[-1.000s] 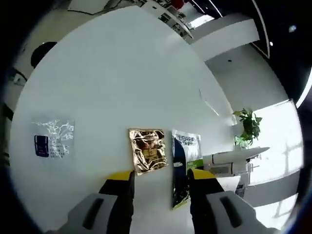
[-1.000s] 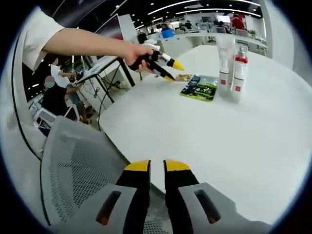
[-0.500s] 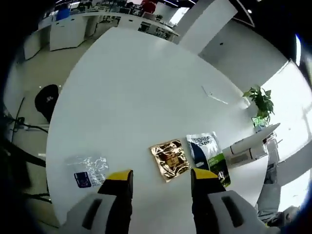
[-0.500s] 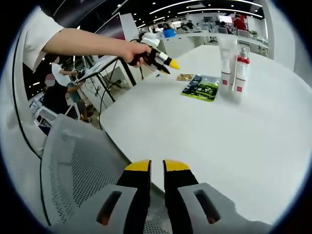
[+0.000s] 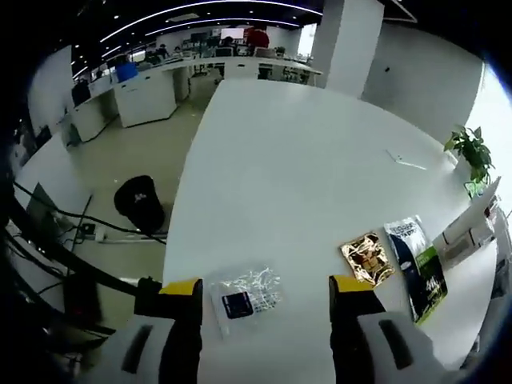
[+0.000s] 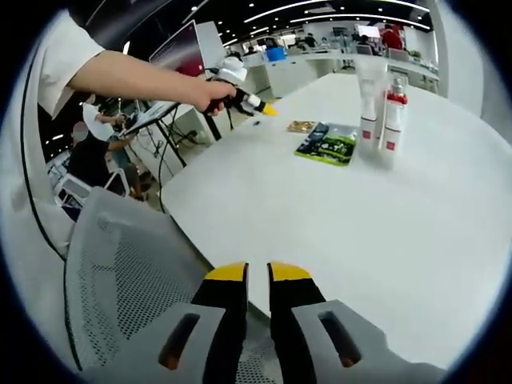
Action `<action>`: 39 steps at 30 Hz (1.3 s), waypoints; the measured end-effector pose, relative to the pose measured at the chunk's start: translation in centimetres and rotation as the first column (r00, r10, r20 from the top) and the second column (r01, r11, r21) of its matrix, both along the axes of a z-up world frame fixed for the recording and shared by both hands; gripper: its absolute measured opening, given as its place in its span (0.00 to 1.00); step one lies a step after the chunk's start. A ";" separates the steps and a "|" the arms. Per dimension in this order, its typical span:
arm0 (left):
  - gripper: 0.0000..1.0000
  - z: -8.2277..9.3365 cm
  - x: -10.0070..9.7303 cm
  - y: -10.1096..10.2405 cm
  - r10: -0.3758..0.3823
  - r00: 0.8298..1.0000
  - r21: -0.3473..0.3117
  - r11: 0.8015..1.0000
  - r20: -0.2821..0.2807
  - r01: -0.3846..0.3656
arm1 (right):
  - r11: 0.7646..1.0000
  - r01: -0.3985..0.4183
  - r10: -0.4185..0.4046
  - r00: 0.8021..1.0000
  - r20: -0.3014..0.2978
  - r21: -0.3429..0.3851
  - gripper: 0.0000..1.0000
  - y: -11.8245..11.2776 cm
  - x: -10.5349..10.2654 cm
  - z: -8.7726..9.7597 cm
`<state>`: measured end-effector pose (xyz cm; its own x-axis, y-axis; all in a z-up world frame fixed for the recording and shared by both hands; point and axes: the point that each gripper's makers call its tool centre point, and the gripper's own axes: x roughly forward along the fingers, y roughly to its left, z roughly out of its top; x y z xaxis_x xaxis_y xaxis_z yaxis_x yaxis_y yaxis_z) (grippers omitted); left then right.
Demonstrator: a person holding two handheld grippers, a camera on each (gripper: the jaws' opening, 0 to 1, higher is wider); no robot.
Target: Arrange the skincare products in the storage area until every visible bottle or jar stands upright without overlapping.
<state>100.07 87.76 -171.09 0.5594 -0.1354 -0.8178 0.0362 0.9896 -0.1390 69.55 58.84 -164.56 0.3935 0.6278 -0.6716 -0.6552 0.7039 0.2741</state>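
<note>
Swinging away from the gold sachet (image 5: 367, 258) and the green-and-white packet (image 5: 417, 266) it hung over a second ago, the left gripper (image 5: 267, 290) now frames the clear sachet with the dark label (image 5: 247, 294), which lies flat on the counter (image 5: 304, 160) near its edge, between the widely spread, empty fingers (image 5: 182, 290). The right gripper (image 6: 256, 274) has not shifted; it hangs over the counter's near edge above a grey mesh chair (image 6: 128, 272), its fingers almost closed with a thin gap and nothing in them. Judging by this, the step in hand is picking up the clear sachet: being thin and flat, it probably wants a low approach, one finger slid to an edge so it lifts rather than skids off the counter's rim close by. The right gripper view gives what the left one lacks: two bottles (image 6: 381, 112), a pale one and a white one with a red cap, standing upright and close together, with the packet (image 6: 326, 144) lying just beside them, and the person's hand (image 6: 210, 93) holding the left gripper out over the far corner. The left gripper view alone gives the clear sachet.
</note>
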 end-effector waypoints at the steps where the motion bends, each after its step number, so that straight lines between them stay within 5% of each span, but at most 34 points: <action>1: 0.69 -0.2 -0.1 0.1 0.000 1.000 0.011 1.000 -0.004 0.000 | 1.000 0.000 0.000 1.000 -0.001 -0.001 0.08 0.0 0.0 0.0; 12: 0.63 -1.6 -0.2 1.3 -0.023 1.000 0.110 0.994 -0.002 0.023 | 1.000 0.010 -0.010 1.000 0.009 -0.012 0.08 -0.2 0.3 -0.1; 17: 0.59 -1.5 0.2 1.4 -0.015 1.000 0.100 0.995 0.025 0.013 | 1.000 0.012 -0.012 1.000 0.009 -0.018 0.08 -0.3 0.3 -0.2; 23: 0.42 -1.5 0.1 0.8 -0.056 0.998 0.106 0.993 0.024 0.053 | 1.000 0.010 -0.010 1.000 0.008 -0.030 0.08 -0.4 0.3 -0.3; 39: 0.41 -0.6 -1.1 -0.3 -0.053 0.997 0.039 0.998 0.052 0.051 | 0.998 0.007 -0.006 1.000 0.018 -0.061 0.08 -0.6 0.3 -0.6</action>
<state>99.00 87.45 -171.73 0.5949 -0.1355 -0.7923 0.0943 0.9907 -0.0985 69.85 58.27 -165.15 0.4097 0.5833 -0.7014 -0.6547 0.7234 0.2191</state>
